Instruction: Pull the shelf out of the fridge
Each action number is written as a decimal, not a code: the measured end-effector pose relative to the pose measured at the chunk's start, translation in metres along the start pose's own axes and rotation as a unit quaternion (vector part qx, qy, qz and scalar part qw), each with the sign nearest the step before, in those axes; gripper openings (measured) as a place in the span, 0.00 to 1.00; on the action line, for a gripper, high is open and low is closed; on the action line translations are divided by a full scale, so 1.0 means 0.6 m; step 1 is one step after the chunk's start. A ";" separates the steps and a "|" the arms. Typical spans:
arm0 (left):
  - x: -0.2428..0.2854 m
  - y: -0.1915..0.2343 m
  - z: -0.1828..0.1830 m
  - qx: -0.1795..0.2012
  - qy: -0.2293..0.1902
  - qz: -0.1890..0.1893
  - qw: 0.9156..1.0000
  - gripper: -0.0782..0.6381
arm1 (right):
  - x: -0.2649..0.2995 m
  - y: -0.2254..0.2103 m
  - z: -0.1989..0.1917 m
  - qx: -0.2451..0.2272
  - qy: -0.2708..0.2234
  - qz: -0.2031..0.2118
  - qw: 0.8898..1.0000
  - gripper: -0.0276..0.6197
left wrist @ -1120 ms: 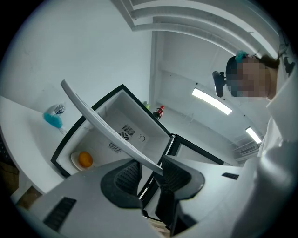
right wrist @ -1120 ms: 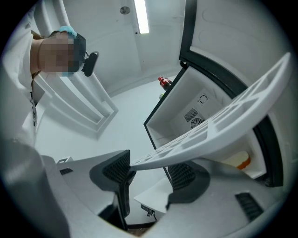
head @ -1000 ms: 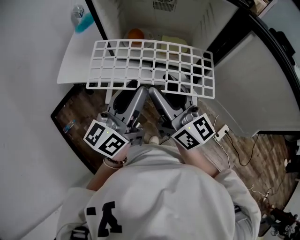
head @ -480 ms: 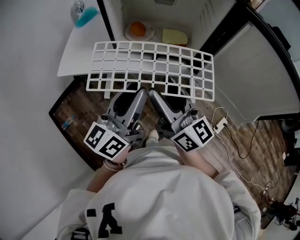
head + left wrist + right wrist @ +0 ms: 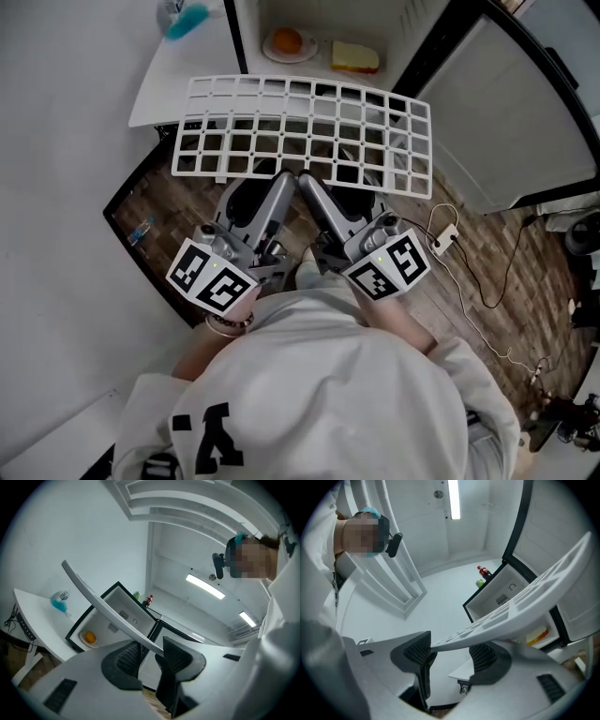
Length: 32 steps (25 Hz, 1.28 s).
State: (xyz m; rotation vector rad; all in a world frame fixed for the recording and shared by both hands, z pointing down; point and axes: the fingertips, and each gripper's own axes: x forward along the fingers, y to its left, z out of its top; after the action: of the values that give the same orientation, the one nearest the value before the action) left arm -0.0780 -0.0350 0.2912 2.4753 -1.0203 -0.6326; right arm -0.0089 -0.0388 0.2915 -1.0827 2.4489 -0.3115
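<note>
shelf has come further toward us since a second ago and now sits out in front of the fridge. an orange on a plate and a yellow block now show past its far edge. we have the left gripper and right gripper side by side at the middle of the near edge, each clamped on that rim. shelf hangs roughly level above the wood floor.

Bright, even ceiling strip lights; gripper views fisheye-warped, dark-cornered.
</note>
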 end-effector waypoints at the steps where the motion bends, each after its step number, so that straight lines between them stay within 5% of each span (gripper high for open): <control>1: -0.007 -0.005 -0.002 0.000 0.001 0.000 1.000 0.30 | -0.007 0.006 -0.001 0.000 -0.001 -0.001 1.000 0.45; 11: -0.127 -0.080 -0.021 -0.007 0.005 -0.002 1.000 0.30 | -0.100 0.112 -0.024 0.004 0.001 -0.003 1.000 0.45; 25: -0.147 -0.107 -0.037 -0.019 0.013 -0.011 1.000 0.30 | -0.136 0.126 -0.025 0.018 0.001 -0.019 1.000 0.45; 32: -0.195 -0.208 -0.052 -0.002 -0.005 -0.016 1.000 0.29 | -0.224 0.183 0.011 0.008 -0.010 0.000 1.000 0.45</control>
State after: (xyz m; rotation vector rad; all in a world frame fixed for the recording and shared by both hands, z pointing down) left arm -0.0662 0.1384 0.2835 2.4920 -0.9853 -0.6555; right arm 0.0036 0.1344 0.2855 -1.0745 2.4233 -0.3192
